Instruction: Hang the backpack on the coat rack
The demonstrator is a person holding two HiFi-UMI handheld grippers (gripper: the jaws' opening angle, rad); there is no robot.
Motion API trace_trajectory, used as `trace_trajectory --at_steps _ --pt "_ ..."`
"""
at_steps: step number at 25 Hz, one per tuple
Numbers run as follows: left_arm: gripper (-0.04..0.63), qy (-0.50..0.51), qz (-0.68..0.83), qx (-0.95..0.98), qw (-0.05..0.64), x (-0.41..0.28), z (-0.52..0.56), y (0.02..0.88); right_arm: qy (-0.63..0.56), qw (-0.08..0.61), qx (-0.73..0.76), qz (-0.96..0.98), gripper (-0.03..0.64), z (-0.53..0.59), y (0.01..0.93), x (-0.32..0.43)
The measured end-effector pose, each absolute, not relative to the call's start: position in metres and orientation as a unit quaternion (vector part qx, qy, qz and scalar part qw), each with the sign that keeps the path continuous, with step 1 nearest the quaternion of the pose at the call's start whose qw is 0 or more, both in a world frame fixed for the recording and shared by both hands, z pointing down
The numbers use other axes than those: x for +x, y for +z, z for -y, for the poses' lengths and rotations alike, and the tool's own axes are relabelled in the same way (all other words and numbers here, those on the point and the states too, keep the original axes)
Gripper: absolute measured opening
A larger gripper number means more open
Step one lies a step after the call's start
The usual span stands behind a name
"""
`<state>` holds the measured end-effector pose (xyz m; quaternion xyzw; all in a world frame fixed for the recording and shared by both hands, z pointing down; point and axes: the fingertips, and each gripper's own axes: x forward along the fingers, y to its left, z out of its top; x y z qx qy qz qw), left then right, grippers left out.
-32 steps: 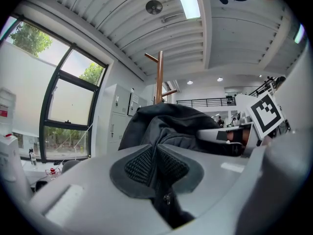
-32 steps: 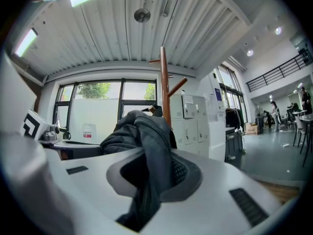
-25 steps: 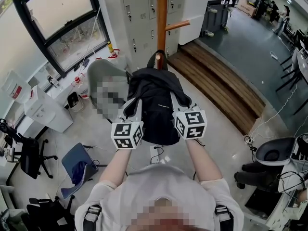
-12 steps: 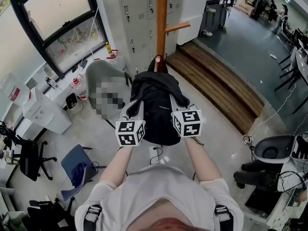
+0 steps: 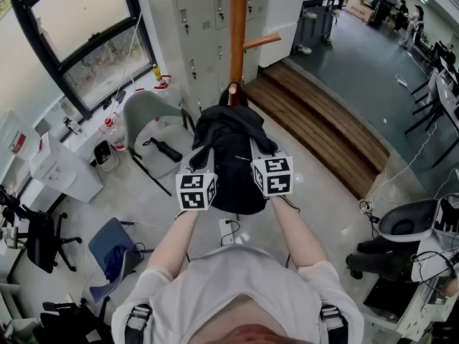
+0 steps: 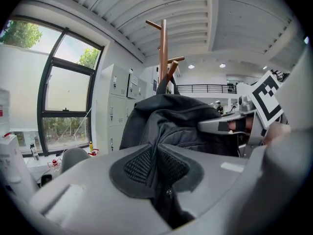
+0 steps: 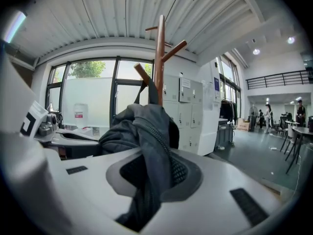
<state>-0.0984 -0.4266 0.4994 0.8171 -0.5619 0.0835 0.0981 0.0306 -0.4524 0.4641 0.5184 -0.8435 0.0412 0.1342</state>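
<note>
A person stands on a pale tiled floor (image 5: 323, 213) in a large office, seen from above, both forearms stretched forward. A tall dark-framed window (image 5: 79, 41) fills the left side, and a bank of grey lockers (image 5: 201, 20) stands straight ahead. A low wooden platform (image 5: 323, 120) runs away to the right of the lockers.

In front of the lockers rises the coat rack (image 5: 239, 20), an orange-brown wooden pole with slanted pegs branching off it. A grey chair (image 5: 147, 117) sits on the floor to its left.

The backpack (image 5: 233, 156), black and slumped, hangs in the air between the person and the pole, close against the rack's lower part. Its black top loop reaches up to a short slanted lower peg (image 7: 142, 74) and appears to lie over it, though the contact itself is hard to make out.

The left tool (image 5: 201, 170) grips the backpack's left side; in the left gripper view its jaws are pressed onto a fold of dark fabric and zip. The right tool (image 5: 264, 165) grips the right side; in the right gripper view its jaws pinch a bunched ridge of the same fabric. Each tool carries a white cube with black square markers.
</note>
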Motion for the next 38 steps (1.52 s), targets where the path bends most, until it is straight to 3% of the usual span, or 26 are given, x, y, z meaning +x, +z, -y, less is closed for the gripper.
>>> trace_trajectory --at_steps 19,21,24,35,38 --pt "0.046 0.117 0.578 0.803 0.089 -0.096 0.446 0.52 0.041 0.161 0.551 0.818 0.075 0.465 0.479 0.033" --pt "0.048 0.121 0.577 0.803 0.094 -0.095 0.444 0.521 0.046 0.163 0.551 0.817 0.113 0.464 0.479 0.033" --pt "0.12 0.116 0.576 0.803 0.101 -0.096 0.437 0.515 0.06 0.153 0.553 0.817 0.222 0.46 0.474 0.035" --pt "0.121 0.062 0.567 0.819 0.066 -0.098 0.394 0.463 0.055 0.077 0.55 0.83 0.221 0.412 0.426 0.044" --pt "0.121 0.056 0.566 0.821 0.044 -0.096 0.376 0.453 0.052 0.058 0.547 0.834 0.182 0.393 0.416 0.049"
